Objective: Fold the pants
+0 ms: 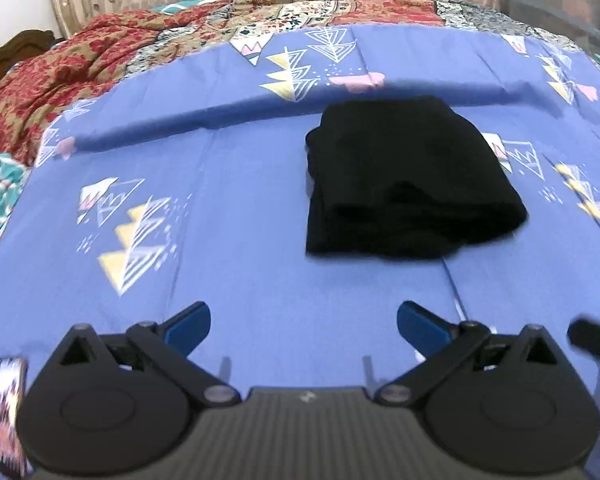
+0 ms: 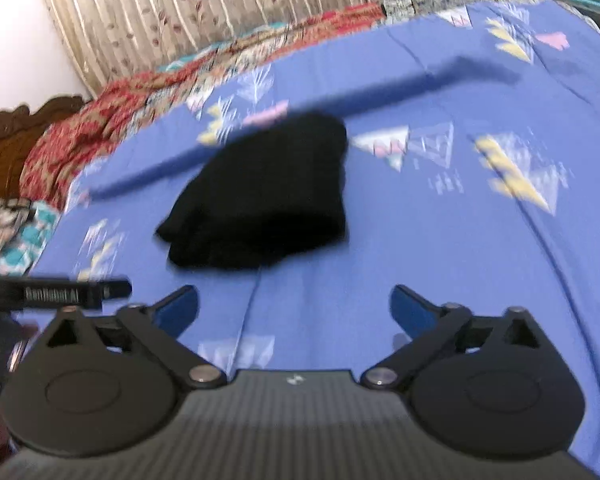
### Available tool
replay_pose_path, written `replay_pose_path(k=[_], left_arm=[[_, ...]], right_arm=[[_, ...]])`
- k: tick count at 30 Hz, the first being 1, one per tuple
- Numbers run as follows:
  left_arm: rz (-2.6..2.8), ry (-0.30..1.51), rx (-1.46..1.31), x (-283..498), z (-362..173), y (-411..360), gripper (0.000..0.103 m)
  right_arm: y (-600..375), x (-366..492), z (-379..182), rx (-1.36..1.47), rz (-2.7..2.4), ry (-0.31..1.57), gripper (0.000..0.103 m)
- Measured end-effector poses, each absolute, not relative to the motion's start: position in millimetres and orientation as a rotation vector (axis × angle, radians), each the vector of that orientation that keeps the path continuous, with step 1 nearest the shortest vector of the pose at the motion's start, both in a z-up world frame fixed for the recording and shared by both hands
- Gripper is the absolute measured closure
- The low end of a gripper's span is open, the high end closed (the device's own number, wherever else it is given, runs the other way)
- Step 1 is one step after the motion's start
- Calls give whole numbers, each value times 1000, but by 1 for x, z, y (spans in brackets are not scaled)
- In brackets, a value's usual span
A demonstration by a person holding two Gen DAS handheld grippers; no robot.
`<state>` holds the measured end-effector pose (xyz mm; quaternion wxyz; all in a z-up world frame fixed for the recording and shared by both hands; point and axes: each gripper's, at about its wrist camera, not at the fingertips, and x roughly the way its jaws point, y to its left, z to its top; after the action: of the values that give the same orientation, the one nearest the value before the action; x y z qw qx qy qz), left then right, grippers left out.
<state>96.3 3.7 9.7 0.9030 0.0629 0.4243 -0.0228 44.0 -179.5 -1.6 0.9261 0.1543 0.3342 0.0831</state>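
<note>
Black pants [image 1: 408, 178] folded flat; long axis indiscernible.

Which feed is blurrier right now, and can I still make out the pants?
Right wrist view: heavy motion smear, sheet print streaked, pants edges soft. Left wrist view: milder blur, pants read as a compact black fold. Both: fisheye bends the bed edge; even indoor light, no glare.

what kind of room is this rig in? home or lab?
Most likely a bedroom in a home. The black pants lie folded on a bed covered by a blue patterned sheet, with a red floral quilt bunched behind it, a carved wooden headboard and pleated floral curtains beyond.
</note>
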Motion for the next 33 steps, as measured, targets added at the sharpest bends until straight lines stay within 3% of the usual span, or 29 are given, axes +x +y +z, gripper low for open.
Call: replay_pose_path(k=[8, 33], left_arm=[[-80, 826, 75, 31, 26, 13, 0], [123, 751, 259, -10, 27, 21, 0]], right_arm=[[-161, -4, -17, 394, 158, 823, 0], [-133, -32, -14, 401, 255, 827, 0]])
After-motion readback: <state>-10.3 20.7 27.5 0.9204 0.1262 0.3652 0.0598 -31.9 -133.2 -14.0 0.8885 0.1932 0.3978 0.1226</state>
